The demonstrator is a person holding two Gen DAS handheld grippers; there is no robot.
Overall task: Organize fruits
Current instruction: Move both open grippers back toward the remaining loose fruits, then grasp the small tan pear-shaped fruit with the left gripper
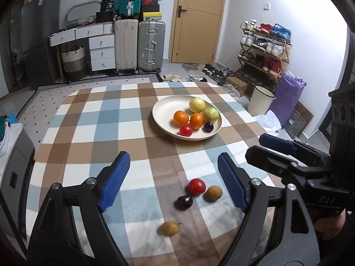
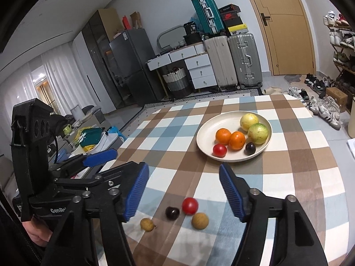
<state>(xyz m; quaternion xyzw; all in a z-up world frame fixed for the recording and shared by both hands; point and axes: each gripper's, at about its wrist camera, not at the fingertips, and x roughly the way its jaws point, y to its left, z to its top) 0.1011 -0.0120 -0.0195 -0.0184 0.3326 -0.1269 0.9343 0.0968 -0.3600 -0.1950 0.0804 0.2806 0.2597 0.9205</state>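
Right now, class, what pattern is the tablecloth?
Brown, blue and white checks on the tablecloth; clearest in the left wrist view.

Right gripper [image 2: 183, 190] with jaws apart above four small loose fruits [image 2: 175, 215] on a checked tablecloth [image 2: 288, 177], plate [image 2: 206, 133] of six fruits beyond, left gripper [image 2: 99, 157] alongside

Both hand-held tools are matte black plastic frames with silver pivot screws and ribbed blue rubber pads on the fingers [image 1: 115, 180]. The left gripper [image 1: 174, 182] carries white "GenRo" lettering, the right gripper [image 2: 184, 191] "DAS". A black boxy camera housing tops each. Dark sleeves cover both wrists.
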